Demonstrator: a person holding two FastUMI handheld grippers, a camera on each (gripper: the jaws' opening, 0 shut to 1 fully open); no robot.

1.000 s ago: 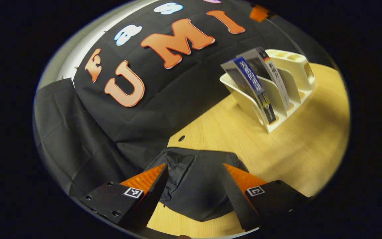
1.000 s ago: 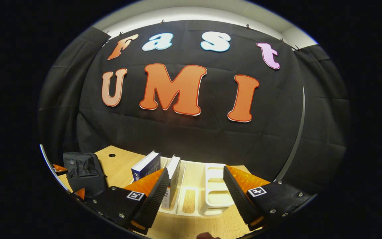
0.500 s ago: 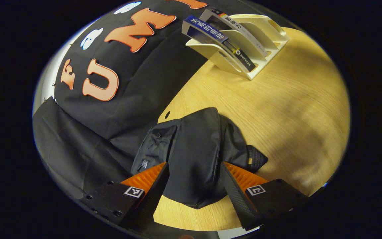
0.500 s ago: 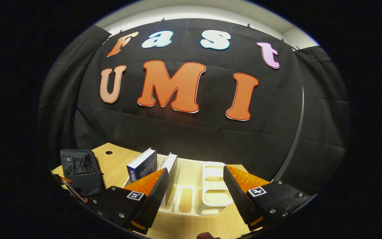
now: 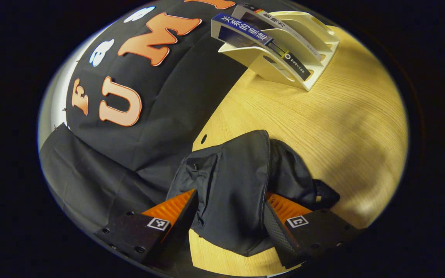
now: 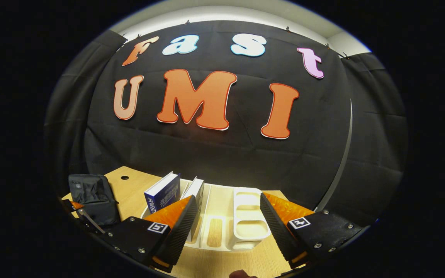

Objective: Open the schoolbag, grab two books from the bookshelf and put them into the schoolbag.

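**Black schoolbag between the left gripper's fingers, books in the rack**

Black fabric bulges up between the fingers of the left gripper [image 5: 230,216] in the left gripper view: the schoolbag [image 5: 238,181] lies on the wooden table [image 5: 346,127] near its back edge, close to the black cloth wall [image 5: 160,127]. The two fingers stand apart, one on each side of the bag's near end. The bag's cloth overlaps the inner face of the right-hand finger [image 5: 284,216], and the left-hand one sits just beside the fabric; whether either actually presses on it I cannot tell. A zip line runs along the top of the bag, and it looks closed.

Farther along the table stands the cream bookshelf [image 5: 284,65], a slotted desk rack. Two books lean in its slots: a blue book [image 5: 245,33] nearest the wall side, and a white book [image 5: 280,24] in the slot next to it. Other slots are bare.

In the right gripper view, the right gripper [image 6: 226,224] hangs above the table with its fingers wide apart and nothing between them. Beyond them sits the bookshelf [image 6: 245,227], with the blue book [image 6: 162,195] and the white book [image 6: 195,191] upright in its left slots. The schoolbag [image 6: 93,197] shows at the far left of the table [image 6: 133,189], well apart from the rack.
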